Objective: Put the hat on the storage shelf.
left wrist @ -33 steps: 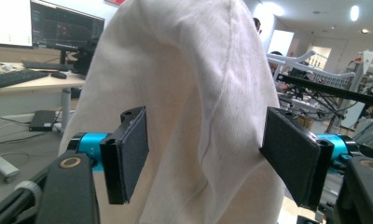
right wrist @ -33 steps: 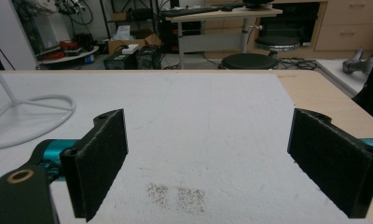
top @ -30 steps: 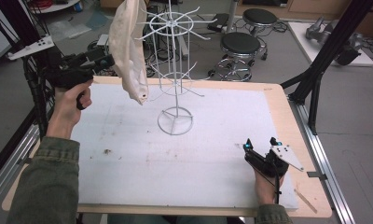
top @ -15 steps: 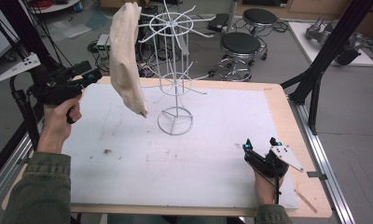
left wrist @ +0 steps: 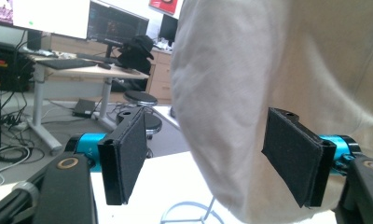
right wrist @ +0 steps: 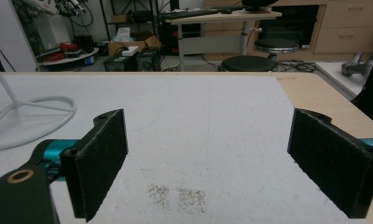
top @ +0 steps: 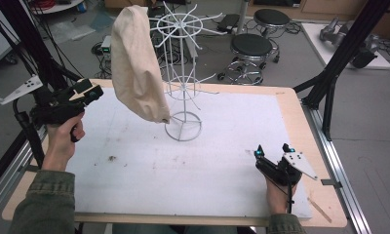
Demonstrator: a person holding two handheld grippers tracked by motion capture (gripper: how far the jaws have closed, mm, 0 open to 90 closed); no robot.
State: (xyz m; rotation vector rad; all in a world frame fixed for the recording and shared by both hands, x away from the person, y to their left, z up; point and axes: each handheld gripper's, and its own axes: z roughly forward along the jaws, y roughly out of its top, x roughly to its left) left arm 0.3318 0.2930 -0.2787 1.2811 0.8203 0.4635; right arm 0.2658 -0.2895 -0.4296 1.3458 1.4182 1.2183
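Left tongs (top: 88, 92): spread wide in my left hand (top: 61, 141), raised off the worktop's left edge and aimed at the cloth. In the left gripper view the two black pads stand apart with the cloth hanging beyond and between them, touching neither as far as I can tell.

Cloth bag (top: 137, 68): a beige fabric piece hanging from an upper arm of the white wire rack (top: 181, 73), draped down its left side, its lower end just above the rack's ring base. It hangs free; nothing of mine grips it.

Worktop (top: 207, 170): a white sheet on a wooden board, with a few dark smudges near the front left. The rack stands a little left of its middle.

Right tongs (top: 273, 156): spread as well, low near the worktop at the front right corner in my right hand (top: 278, 195), well apart from the rack. The right gripper view looks across bare white sheet, the rack's base ring at far left.

Step in hand: I judge the hanging is done and I am letting go and clearing away.

Next move: probably to draw my left arm clear without brushing the cloth, since a nudge could slip it off the wire.

Change: a second ago my left tongs were up beside the cloth; now they have pulled back left and lower, and the cloth hangs on its own. My right tongs have not moved.
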